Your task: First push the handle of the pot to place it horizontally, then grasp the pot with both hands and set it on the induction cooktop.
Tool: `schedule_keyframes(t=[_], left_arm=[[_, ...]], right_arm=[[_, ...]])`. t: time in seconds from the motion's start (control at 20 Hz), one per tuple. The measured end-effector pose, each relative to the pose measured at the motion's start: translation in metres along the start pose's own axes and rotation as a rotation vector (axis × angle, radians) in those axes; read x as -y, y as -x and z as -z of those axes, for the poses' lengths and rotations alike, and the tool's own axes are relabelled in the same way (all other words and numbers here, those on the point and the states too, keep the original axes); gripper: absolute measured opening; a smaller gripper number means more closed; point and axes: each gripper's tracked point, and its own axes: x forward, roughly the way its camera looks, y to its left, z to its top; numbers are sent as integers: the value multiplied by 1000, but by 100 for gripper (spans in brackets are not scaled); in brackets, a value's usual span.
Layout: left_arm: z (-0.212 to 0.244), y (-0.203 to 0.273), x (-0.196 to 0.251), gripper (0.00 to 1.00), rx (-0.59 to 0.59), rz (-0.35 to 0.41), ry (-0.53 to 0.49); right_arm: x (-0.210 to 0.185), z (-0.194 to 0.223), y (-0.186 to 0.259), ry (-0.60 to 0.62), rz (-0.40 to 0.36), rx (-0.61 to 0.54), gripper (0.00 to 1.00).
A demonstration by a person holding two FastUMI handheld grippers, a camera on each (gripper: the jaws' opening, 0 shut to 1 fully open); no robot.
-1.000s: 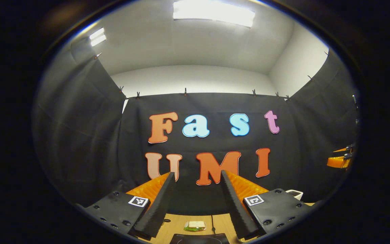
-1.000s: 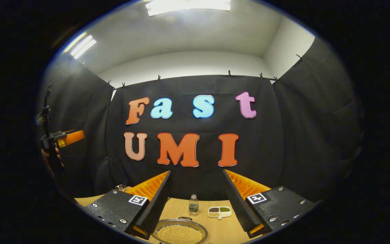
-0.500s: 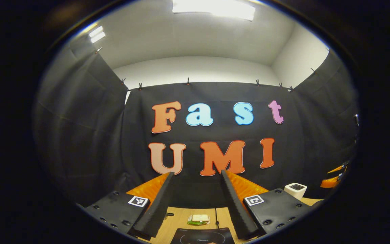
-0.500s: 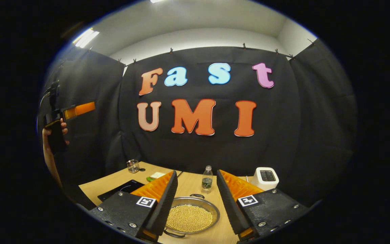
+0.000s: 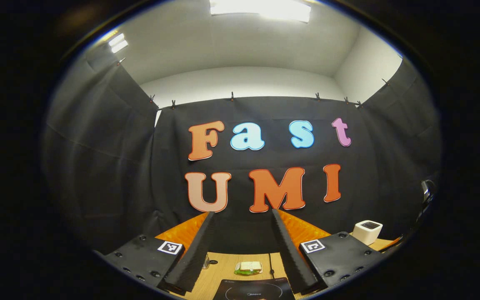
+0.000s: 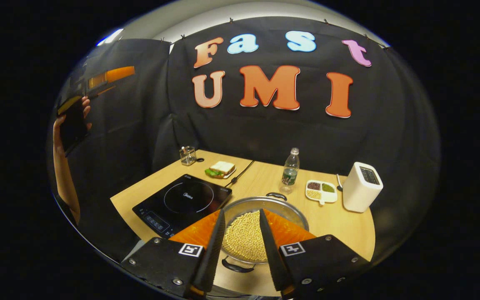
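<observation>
In the right gripper view a steel pot [image 6: 292, 209] full of yellow beans sits on the wooden table [image 6: 348, 227]. One black handle [image 6: 276, 195] is on its far side and another [image 6: 236, 266] on its near side. My right gripper [image 6: 241, 212] hovers open above the pot, nothing between its fingers. The black induction cooktop [image 6: 181, 200] lies just left of the pot. My left gripper [image 6: 115, 75] is held high at the far left by a hand [image 6: 71, 121]. In its own view the left gripper [image 5: 242, 214] is open and empty, with the cooktop [image 5: 253, 290] far below.
Behind the cooktop lie a sandwich [image 6: 221, 168], a cable [image 6: 242, 171] and a small glass [image 6: 187, 155]. A water bottle [image 6: 291, 170], a divided dish of grains [image 6: 320, 191] and a white appliance [image 6: 361, 186] stand behind and right of the pot.
The right gripper has tipped down toward the table, bringing the pot and cooktop fully into its view, and its fingers have narrowed. The left gripper view has tilted down slightly.
</observation>
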Motion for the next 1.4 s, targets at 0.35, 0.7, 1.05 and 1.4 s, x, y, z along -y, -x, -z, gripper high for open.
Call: schedule_keyframes(t=[0.35, 0.7, 1.05, 1.4], left_arm=[[17, -3, -13, 88, -30, -9, 22], [27, -6, -13, 91, -57, 9, 26], [28, -5, -9, 89, -63, 19, 6], [35, -10, -1, 89, -84, 27, -6]], right_arm=[[-40, 68, -29, -59, -125, -216, 20], [-67, 123, -47, -212, -201, -405, 0], [-67, 145, -60, -224, -177, -495, 0], [-53, 163, -74, -344, -161, -568, 0]])
